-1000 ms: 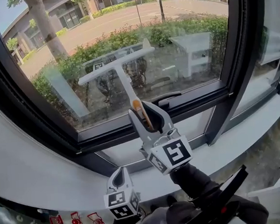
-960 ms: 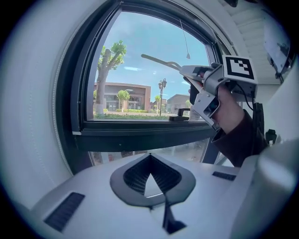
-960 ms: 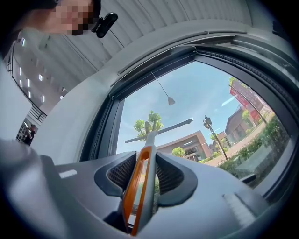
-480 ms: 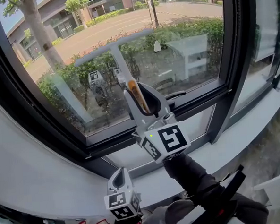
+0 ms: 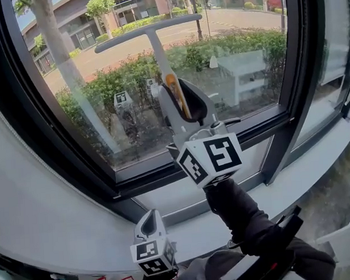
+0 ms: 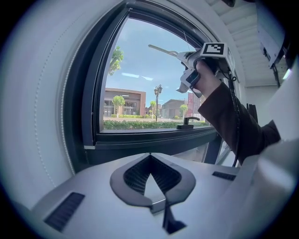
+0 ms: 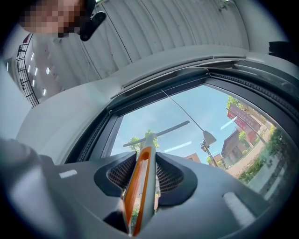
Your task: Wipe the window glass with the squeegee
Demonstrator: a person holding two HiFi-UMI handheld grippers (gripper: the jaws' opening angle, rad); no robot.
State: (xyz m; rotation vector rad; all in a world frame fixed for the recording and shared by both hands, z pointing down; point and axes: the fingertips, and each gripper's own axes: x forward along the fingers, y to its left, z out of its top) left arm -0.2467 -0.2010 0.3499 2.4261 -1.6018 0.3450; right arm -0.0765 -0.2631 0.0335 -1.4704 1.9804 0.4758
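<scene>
Right gripper: clamped on squeegee handle; blade ahead of it, high on window glass.
Left gripper: jaws together, empty, low behind the right.
Risk: tilted blade could streak; handle may twist in the jaws.
Edges: frame right of gripper and near above the blade.
Room: open glass below and left of the blade.

**Materials and Finishes at the Window**

Squeegee: smooth white plastic shaft with an orange inlay. Glass: clear, glossy, faintly mirroring. Frame: dark, matt, metal-like. Sill: smooth matt white. Right hand-held gripper: matt grey plastic with finely ribbed dark pads. Sleeve: dark cloth.
</scene>
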